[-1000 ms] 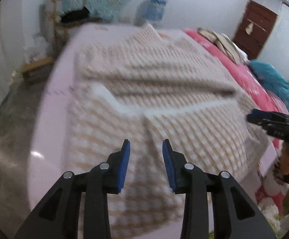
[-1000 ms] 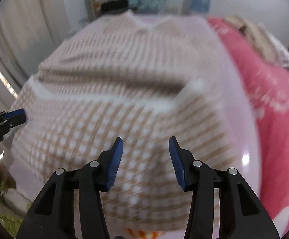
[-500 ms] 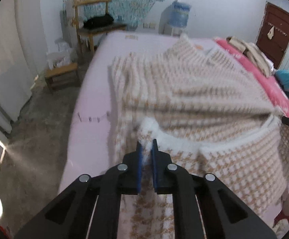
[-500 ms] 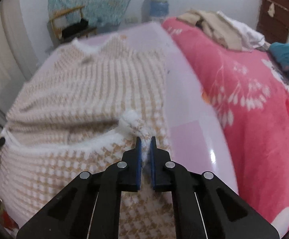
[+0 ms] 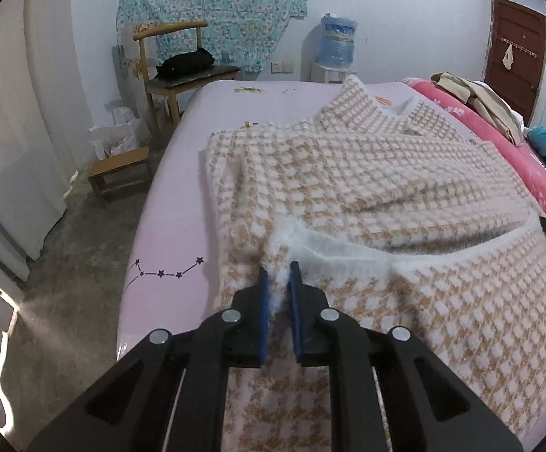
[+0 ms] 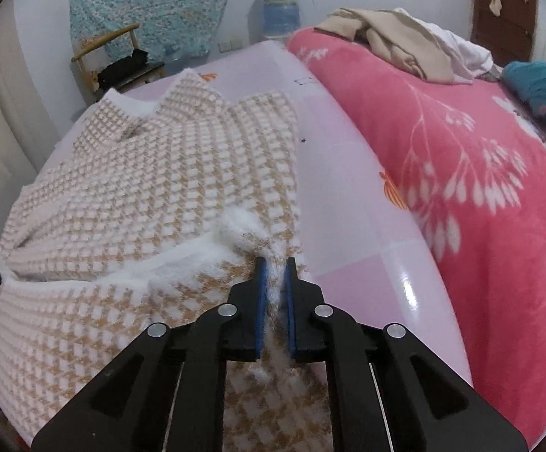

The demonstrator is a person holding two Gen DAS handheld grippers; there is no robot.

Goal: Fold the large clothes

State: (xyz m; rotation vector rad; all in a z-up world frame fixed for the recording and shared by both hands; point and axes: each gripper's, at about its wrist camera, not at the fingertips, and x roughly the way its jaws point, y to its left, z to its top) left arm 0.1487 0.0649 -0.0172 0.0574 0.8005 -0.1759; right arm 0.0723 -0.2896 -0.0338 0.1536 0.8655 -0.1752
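Two claws of mine are clenched on one garment: my left gripper (image 5: 277,272) pinches the fluffy white hem at the left corner of a beige-and-white houndstooth sweater (image 5: 367,173), and my right gripper (image 6: 273,266) pinches the same white edge at the right corner; both sets of jaws have just eased a little wider, with the fabric between the blue pads. The hem stands lifted between them, over the sweater's lower part. Beyond, the sweater lies spread on a pale lilac bedsheet (image 5: 182,196) printed with a small star constellation, its collar toward the far end. Just beside it on my right lies a pink floral blanket (image 6: 480,173) carrying a heap of beige and white clothes (image 6: 397,45). Farther off, a wooden chair (image 5: 177,75) bearing a black bag, a low stool (image 5: 120,171) and a water dispenser (image 5: 337,51) stand against the wall, under a hanging turquoise cloth (image 5: 212,11).
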